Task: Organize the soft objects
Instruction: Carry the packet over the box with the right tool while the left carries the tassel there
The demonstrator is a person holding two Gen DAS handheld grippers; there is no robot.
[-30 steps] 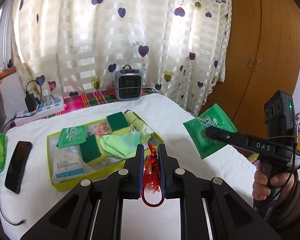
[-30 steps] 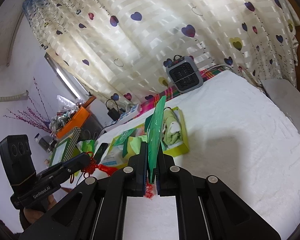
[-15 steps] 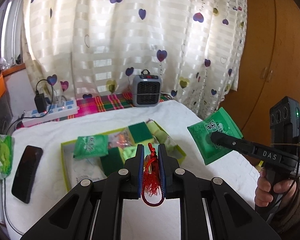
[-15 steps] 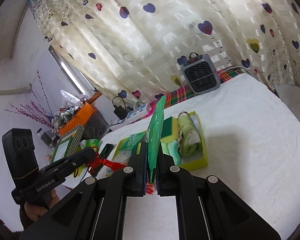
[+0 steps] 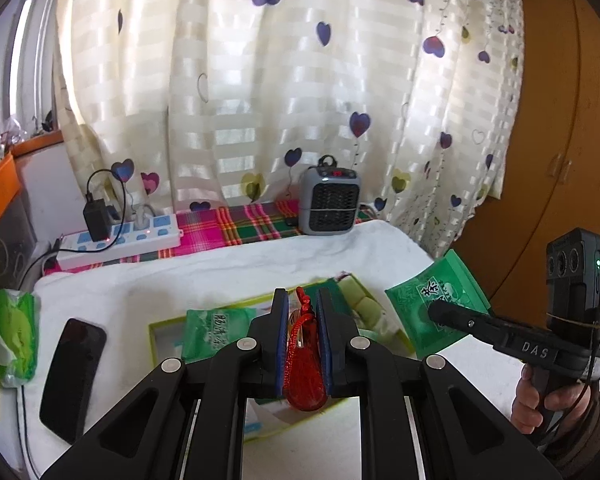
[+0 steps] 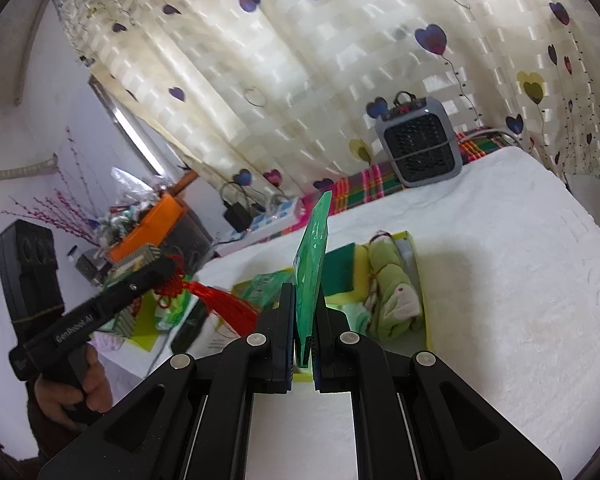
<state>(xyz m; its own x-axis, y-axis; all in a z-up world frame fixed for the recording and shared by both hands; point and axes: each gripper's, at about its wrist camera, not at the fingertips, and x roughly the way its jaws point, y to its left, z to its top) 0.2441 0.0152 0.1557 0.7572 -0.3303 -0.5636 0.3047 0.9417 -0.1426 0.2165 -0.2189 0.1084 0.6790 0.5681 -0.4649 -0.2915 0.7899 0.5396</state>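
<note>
Red tassel pinched in left tool

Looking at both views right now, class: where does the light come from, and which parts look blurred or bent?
Left wrist view: daylight glows through the curtain; the wardrobe bows at the rim. Right wrist view: the red tassel and left gripper are smeared; the green packet stays sharp.

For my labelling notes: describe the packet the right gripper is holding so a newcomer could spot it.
Start at the white-covered bed and its yellow-green box. Just right of the box, the right gripper holds up a flat green packet. Unlike the similar packet lying in the box, it hangs in the air, pinched at one edge.
</note>
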